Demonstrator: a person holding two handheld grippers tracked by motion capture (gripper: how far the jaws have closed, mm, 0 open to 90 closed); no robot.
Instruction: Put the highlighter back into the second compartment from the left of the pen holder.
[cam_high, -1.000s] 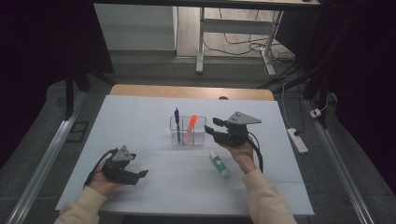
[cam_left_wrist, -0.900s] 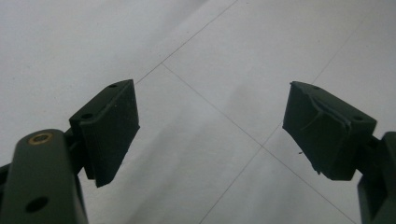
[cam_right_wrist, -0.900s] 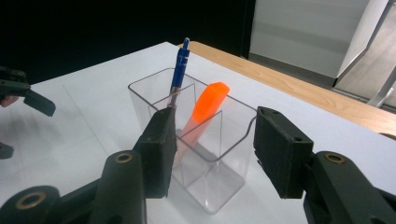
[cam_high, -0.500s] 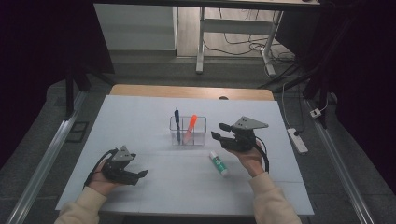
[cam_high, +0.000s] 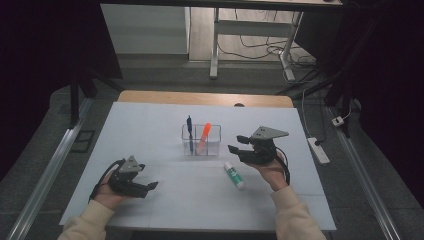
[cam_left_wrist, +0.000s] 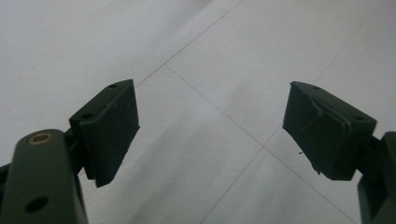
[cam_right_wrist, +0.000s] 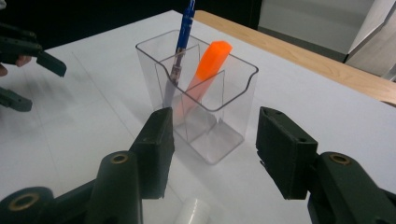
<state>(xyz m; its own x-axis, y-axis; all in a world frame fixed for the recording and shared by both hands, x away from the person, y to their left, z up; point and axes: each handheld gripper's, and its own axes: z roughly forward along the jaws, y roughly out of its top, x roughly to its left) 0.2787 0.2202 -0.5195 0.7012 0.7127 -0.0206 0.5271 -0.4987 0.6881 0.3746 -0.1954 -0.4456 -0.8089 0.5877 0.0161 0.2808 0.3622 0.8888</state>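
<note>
The right claw (cam_right_wrist: 212, 154) view reveals clear holder (cam_right_wrist: 201, 95) dividers, blue pen (cam_right_wrist: 182, 44).

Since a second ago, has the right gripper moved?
Yes. The right gripper drew back toward the person, away from the clear holder, ending above the glue stick.

The table (cam_high: 150, 130) has a white top ruled with thin grey lines, and a light wood strip along its 12 o'clock edge. Near its centre stands a clear holder (cam_high: 201, 141) with a blue pen (cam_high: 189, 125) and an orange marker (cam_high: 203, 136) in it. At 4 o'clock from the holder lies a white tube (cam_high: 234, 175) with a green band. The left gripper (cam_high: 148, 187) and right gripper (cam_high: 237, 144) are black, each topped by a grey plate, with brass-coloured pins at the jaw joints. The sleeves (cam_high: 295, 215) are cream. At 3 o'clock off the table, a white power strip (cam_high: 319, 150) lies on grey floor.
</note>
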